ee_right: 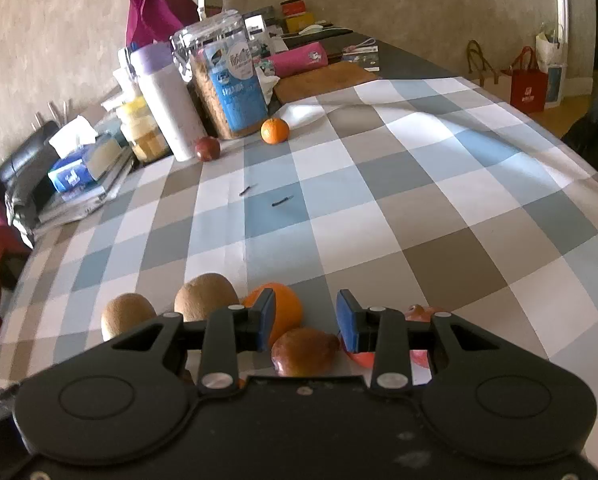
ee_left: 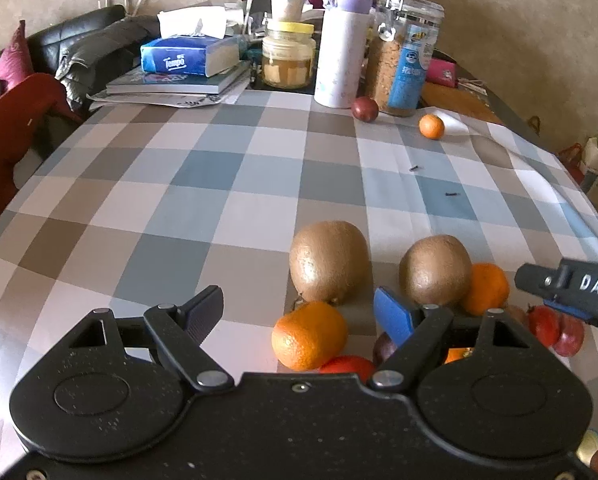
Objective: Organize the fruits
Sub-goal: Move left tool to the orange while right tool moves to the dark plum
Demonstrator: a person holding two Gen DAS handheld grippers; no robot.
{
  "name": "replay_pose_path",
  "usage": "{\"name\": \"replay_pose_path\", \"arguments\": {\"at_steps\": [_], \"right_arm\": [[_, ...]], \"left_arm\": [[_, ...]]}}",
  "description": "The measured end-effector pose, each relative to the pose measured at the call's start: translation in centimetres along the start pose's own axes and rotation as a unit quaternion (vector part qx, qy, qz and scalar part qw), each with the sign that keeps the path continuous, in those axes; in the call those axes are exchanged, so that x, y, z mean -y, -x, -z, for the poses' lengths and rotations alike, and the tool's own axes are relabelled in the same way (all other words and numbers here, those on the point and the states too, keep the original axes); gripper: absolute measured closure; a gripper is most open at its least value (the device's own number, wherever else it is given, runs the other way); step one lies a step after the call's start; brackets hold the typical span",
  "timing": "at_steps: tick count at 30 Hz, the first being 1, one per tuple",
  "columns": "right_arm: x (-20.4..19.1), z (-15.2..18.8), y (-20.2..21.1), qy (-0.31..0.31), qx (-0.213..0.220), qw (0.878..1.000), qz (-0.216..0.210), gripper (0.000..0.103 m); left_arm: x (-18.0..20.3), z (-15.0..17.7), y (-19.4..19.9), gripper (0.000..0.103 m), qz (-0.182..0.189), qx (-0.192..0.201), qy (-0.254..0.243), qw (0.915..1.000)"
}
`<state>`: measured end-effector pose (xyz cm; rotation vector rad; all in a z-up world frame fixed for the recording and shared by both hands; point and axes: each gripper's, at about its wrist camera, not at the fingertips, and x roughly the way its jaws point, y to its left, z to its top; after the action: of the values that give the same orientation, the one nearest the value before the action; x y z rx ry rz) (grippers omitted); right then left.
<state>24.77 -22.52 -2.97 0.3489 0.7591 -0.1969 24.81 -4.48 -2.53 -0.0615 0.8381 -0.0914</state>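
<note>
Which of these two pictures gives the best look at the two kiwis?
The left wrist view. Both kiwis sit whole and large on the checked tablecloth, just beyond the left gripper. In the right wrist view the same kiwis look smaller, and the right gripper hides their lower parts.

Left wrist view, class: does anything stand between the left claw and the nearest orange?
Nothing visible does. The left claw is open, and the nearest orange lies right between its fingers, with bare tablecloth around its front.
</note>
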Motion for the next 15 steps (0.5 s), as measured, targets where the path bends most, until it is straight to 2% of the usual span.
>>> {"name": "replay_pose_path", "arguments": {"at_steps": [7,15], "right_arm": [[1.3,-0.4,0.2,-0.034,-0.002,0.999,-0.008,0.066],[1.1,-0.5,0.4,-0.013,-0.003,1.000,-0.003,0.066]], "left_arm": [[-0.7,0.0,-0.6,0.021,0.017,-0.020,0.003,0.9997],[-1.4,0.1,-2.0,0.021,0.035,-0.063,0.010,0.9973]]}}
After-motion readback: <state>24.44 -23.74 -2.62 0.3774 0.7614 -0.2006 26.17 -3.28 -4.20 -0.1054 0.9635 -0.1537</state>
